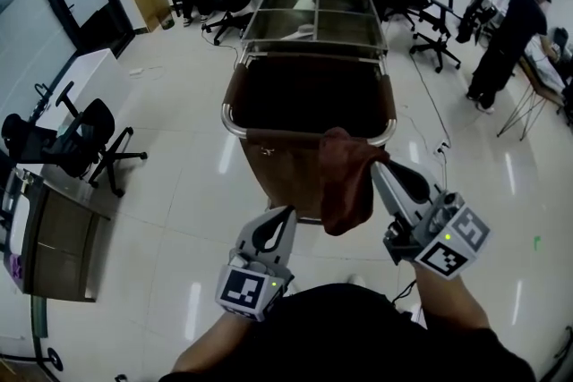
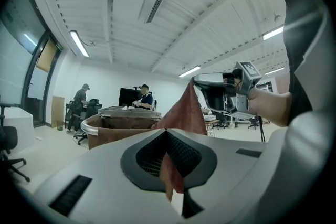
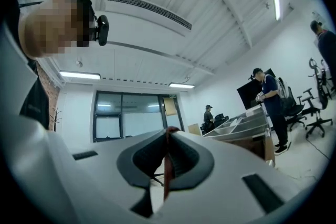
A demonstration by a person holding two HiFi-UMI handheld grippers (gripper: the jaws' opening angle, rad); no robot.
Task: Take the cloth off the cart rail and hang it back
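Brown cloth [image 1: 347, 183] pinched by both grippers at the cart rail [image 1: 231, 123], centre frame.
The right gripper [image 1: 377, 167] is pressed together on the cloth's upper edge, just beside the rail; the left gripper [image 1: 288, 214] pinches a lower corner, and the cloth hangs between them.

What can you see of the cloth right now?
The cloth is soft reddish-brown fabric, bunched and hanging in folds in front of the cart's near rail. The right gripper pinches its upper edge with its jaws shut on it. The left gripper pinches a lower edge, so the fabric stretches between them. I cannot tell whether it touches the rail.
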